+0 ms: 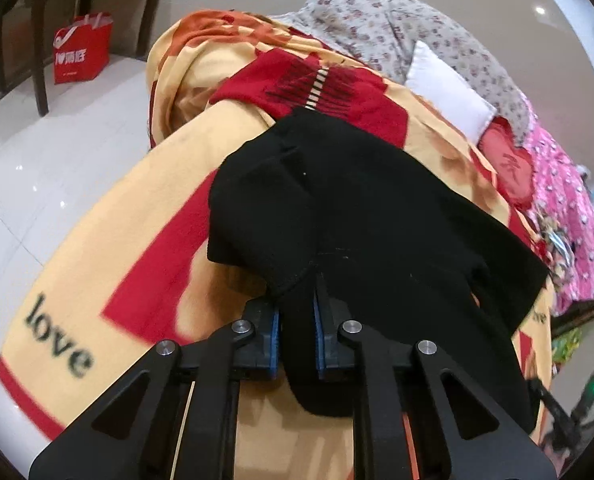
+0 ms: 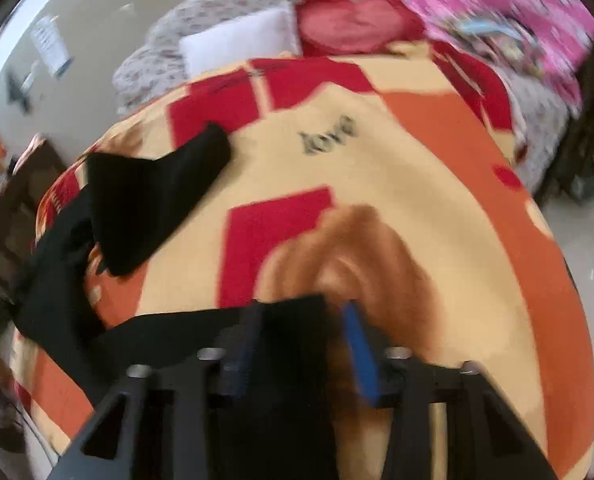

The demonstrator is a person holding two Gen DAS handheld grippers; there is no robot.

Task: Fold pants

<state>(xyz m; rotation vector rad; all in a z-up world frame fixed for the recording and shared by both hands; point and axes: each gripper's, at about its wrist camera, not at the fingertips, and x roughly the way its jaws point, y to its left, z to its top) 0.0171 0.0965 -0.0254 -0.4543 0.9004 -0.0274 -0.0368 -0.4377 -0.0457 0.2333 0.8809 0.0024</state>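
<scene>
The black pants lie bunched on a yellow, red and orange blanket printed with "love". My left gripper is shut on a fold of the black cloth, which fills the gap between its blue pads and hangs below them. In the blurred right wrist view the pants stretch from a raised corner at the left down to my right gripper. A black edge lies between its jaws against the left pad. The right blue pad stands apart from the cloth.
A white pillow, a floral quilt, a red heart cushion and pink bedding crowd the far end. White tiled floor lies left of the bed, with a red paper bag and a dark chair leg.
</scene>
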